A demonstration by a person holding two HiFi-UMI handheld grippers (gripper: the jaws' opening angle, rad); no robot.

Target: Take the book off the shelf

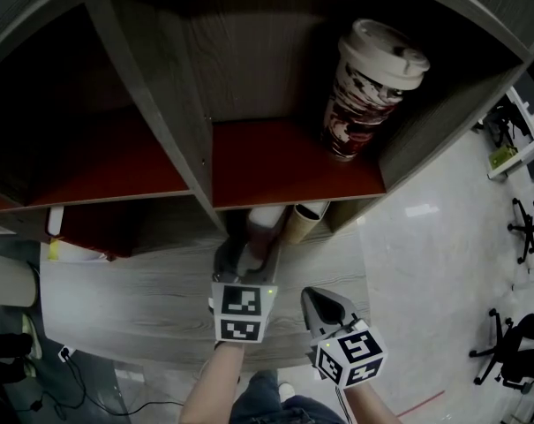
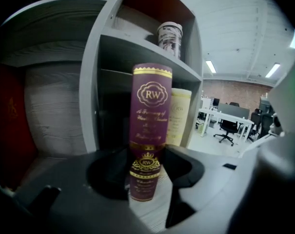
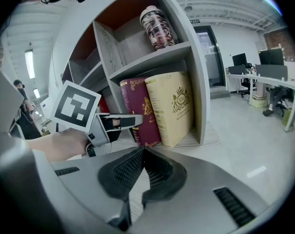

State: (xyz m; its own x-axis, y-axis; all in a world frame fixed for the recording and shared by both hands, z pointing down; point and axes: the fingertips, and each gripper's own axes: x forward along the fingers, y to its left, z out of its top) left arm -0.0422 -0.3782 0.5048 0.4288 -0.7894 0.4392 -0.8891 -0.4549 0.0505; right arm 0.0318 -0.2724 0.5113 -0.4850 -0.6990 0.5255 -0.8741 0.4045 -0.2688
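A dark purple book [image 2: 151, 111] with gold print stands upright on the lower shelf, spine outward, and shows as maroon in the right gripper view [image 3: 140, 111]. My left gripper [image 2: 147, 172] is open, with the lower part of the spine between its jaws and a thin gap on the right side. From the head view the left gripper [image 1: 247, 253] reaches under the shelf board to the book's top [image 1: 265, 219]. My right gripper [image 3: 143, 152] is shut on nothing and hangs back to the right of the left one [image 1: 318, 300].
A cream book [image 3: 174, 106] leans against the purple one on its right, by the shelf's grey end wall [image 3: 198, 87]. A patterned paper cup [image 1: 368, 87] stands on the shelf above. Office chairs [image 1: 522, 228] and desks [image 2: 225, 116] are off to the right.
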